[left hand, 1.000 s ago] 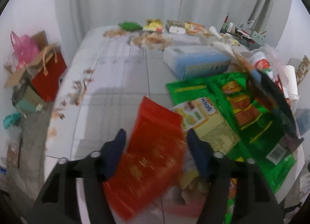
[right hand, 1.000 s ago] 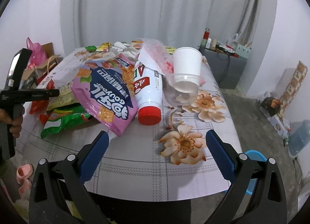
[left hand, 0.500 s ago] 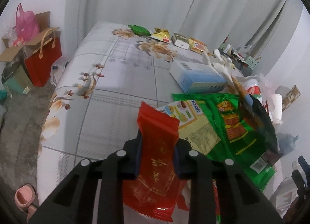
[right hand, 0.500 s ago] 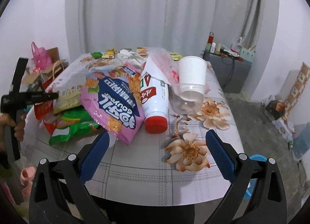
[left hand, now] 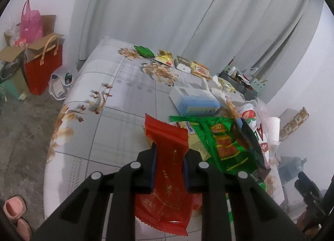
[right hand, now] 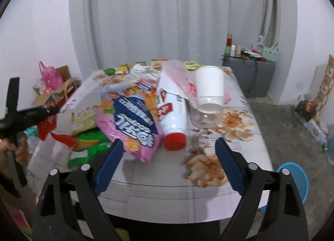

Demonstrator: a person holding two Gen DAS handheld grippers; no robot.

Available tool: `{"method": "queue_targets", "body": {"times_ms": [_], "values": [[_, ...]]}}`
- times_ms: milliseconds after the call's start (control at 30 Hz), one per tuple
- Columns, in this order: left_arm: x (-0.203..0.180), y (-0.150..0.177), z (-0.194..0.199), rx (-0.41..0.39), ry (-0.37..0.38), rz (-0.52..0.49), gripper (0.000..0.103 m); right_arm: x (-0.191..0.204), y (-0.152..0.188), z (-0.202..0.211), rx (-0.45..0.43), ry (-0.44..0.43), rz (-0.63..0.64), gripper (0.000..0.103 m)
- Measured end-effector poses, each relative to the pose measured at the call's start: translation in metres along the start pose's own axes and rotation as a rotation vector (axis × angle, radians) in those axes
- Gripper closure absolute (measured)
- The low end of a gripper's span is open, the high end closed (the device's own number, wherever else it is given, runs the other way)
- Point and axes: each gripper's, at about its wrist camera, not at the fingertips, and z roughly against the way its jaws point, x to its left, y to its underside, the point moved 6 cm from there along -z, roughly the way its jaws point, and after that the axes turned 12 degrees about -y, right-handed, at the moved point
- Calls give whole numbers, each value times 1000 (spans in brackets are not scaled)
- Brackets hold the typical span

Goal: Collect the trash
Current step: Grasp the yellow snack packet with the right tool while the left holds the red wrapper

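Observation:
My left gripper (left hand: 169,153) is shut on a red snack wrapper (left hand: 167,170) and holds it lifted above the table's near edge. The same wrapper (right hand: 44,129) hangs from that gripper at the left of the right wrist view. My right gripper (right hand: 167,155) is open and empty, in front of the table edge. Ahead of it lie a pink and blue snack bag (right hand: 131,115), a white bottle with a red cap (right hand: 174,120) and a white paper cup (right hand: 209,90) in a clear cup. Green wrappers (left hand: 225,143) lie right of the left gripper.
A blue and white box (left hand: 194,101) and several small wrappers (left hand: 167,59) lie farther back on the flowered tablecloth (left hand: 117,99). A red paper bag (left hand: 43,67) and boxes stand on the floor at left. A blue bin (right hand: 294,178) stands on the floor by the table's right corner.
My left gripper closed on the red wrapper and lifted it off the table, pulling back. My right gripper stayed open and moved a little closer to the table.

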Motion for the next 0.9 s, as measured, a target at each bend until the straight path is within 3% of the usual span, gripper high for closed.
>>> {"method": "queue_targets", "body": {"times_ms": [167,300,433,567,667,900], "values": [[10,5,3,3,-47,19,84,32,-24,-13,-2,-156,22,39],[26,10,2,21,-131,36,84,86,-59,-36,36,-321,90,38],[48,13,3,38,-191,90,84,137,-66,-78,160,-396,134,33],[74,18,9,42,-228,143,84,173,-53,-113,221,-395,218,24],[88,21,12,46,-248,165,84,186,-39,-139,265,-349,286,22],[103,20,14,49,-248,198,84,183,3,-200,435,-285,429,25]]}}
